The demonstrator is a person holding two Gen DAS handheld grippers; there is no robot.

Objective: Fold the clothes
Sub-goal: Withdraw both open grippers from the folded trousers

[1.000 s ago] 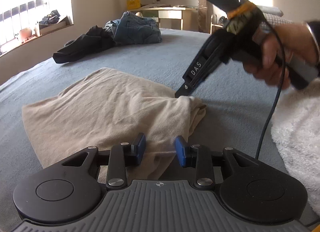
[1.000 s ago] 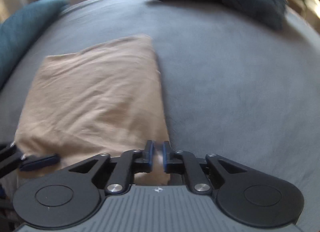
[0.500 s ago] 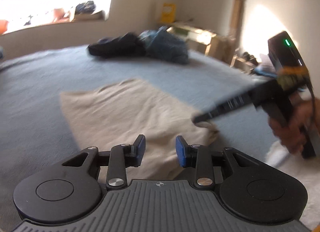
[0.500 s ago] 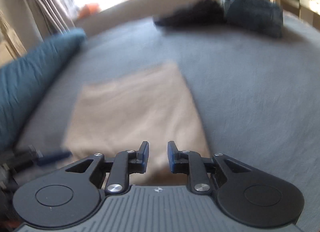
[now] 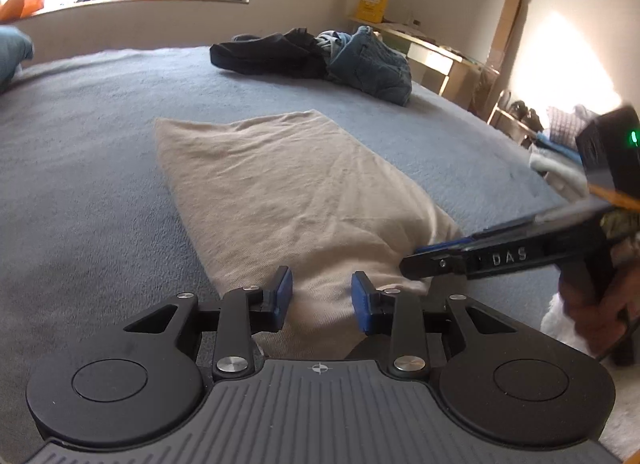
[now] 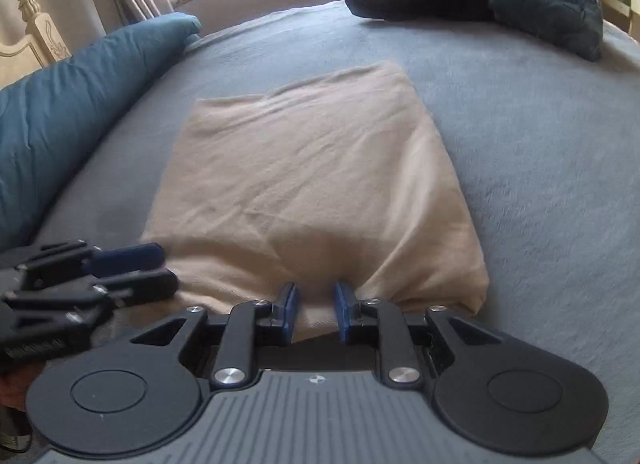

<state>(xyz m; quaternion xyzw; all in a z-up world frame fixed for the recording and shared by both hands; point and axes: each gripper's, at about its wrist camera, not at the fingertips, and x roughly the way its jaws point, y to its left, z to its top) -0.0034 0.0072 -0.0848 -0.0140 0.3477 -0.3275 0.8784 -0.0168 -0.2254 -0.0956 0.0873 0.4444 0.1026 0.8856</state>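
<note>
A folded beige cloth lies on the grey-blue bed cover; its near edge is bunched and slightly raised. My left gripper is at the near left corner, and cloth fills the gap between its blue pads. My right gripper pinches the near edge of the cloth a little left of the near right corner, and creases fan out from its pads. In the left wrist view the right gripper comes in from the right, held by a hand. The right wrist view shows the left gripper rolled on its side.
A heap of dark clothes and blue jeans lies at the far side of the bed. A teal pillow runs along the left. White fluffy fabric is at the near right, with a desk by the wall.
The right gripper came from the far corner of the cloth to close beside the left gripper, bringing cloth with it. My left gripper rolled and swung, so the room now sits more level.
</note>
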